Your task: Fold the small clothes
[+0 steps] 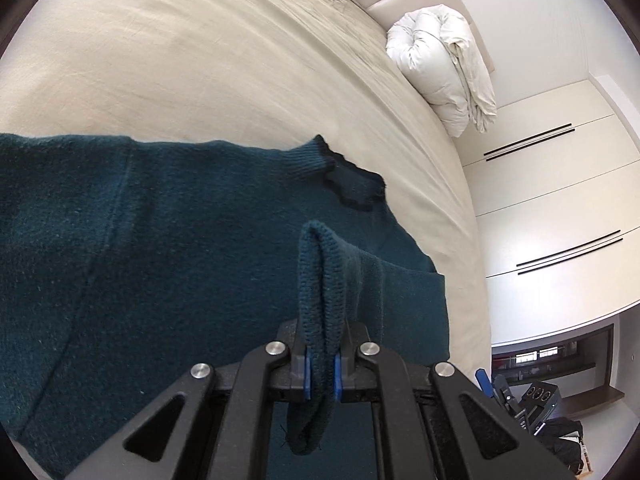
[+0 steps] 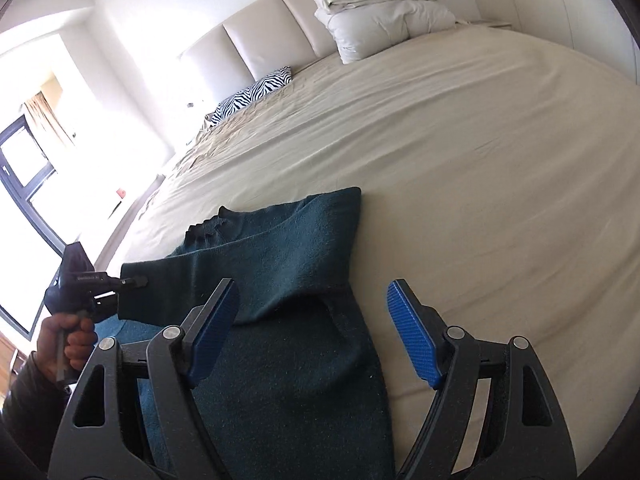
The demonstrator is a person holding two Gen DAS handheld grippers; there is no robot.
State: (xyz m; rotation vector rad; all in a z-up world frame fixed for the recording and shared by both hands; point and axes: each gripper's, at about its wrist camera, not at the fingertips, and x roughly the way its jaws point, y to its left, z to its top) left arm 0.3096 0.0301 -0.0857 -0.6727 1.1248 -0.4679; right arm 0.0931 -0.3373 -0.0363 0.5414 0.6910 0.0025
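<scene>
One teal sweater (image 2: 288, 320) lay on one bed (image 2: 500, 180), filling the right wrist view from six o'clock up toward the centre. Two grippers were there: the left gripper (image 1: 320, 364), at six o'clock in its own view, and the right gripper (image 2: 312, 332), at six o'clock in its view. One hand (image 2: 68, 340) showed at eight o'clock. One zebra-striped pillow (image 2: 256, 92) sat at eleven o'clock and one folded white duvet (image 2: 384, 12) at twelve. Two wardrobe handles (image 1: 528, 146) showed at three o'clock in the left wrist view.
</scene>
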